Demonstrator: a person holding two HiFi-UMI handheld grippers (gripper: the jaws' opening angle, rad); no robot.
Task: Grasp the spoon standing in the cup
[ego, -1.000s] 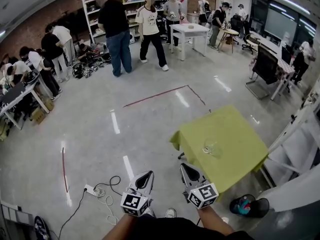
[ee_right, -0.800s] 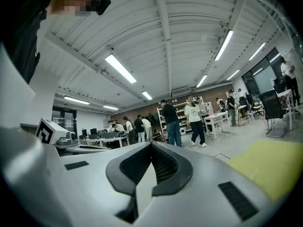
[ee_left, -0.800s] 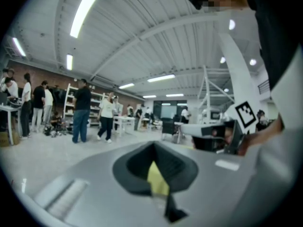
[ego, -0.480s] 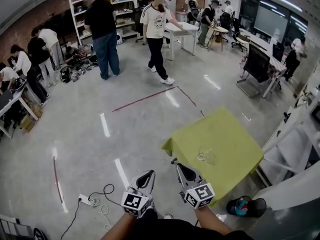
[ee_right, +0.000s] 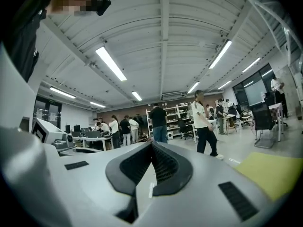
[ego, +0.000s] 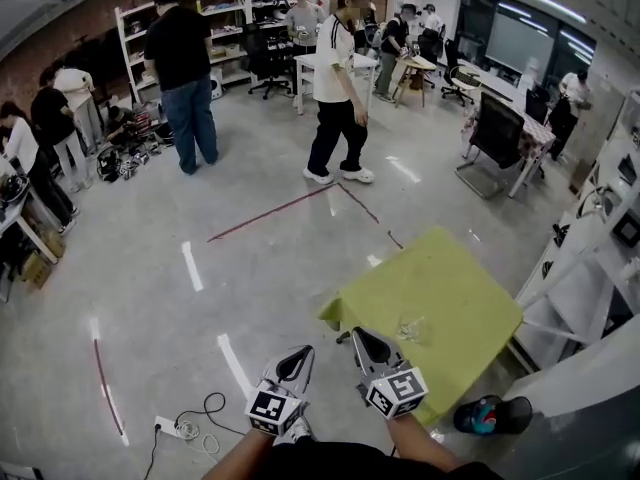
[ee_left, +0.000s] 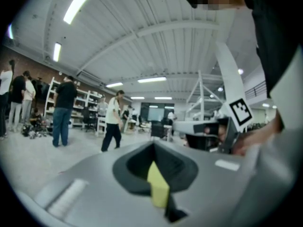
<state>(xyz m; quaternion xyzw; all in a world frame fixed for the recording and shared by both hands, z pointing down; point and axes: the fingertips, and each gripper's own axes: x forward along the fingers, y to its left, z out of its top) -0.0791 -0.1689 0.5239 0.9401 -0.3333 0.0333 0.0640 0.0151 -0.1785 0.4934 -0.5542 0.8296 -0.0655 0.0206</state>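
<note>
Grasp not started: the yellow-green table [ego: 470,288] is ahead and to the right, with the clear cup [ego: 413,326] on it. The spoon is too small to make out. Left gripper [ego: 298,356] and right gripper [ego: 362,340] are both closed and empty, well short of the cup, so approach, opening and grasp all remain.

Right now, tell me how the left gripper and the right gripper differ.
In the head view the left gripper hangs over bare floor, while the right gripper shows against the near edge of the yellow-green table. In its own view the left gripper has a yellow piece behind its jaws; the right gripper has a pale piece there. Shared: both are shut and empty, and neither has reached the cup.
</note>
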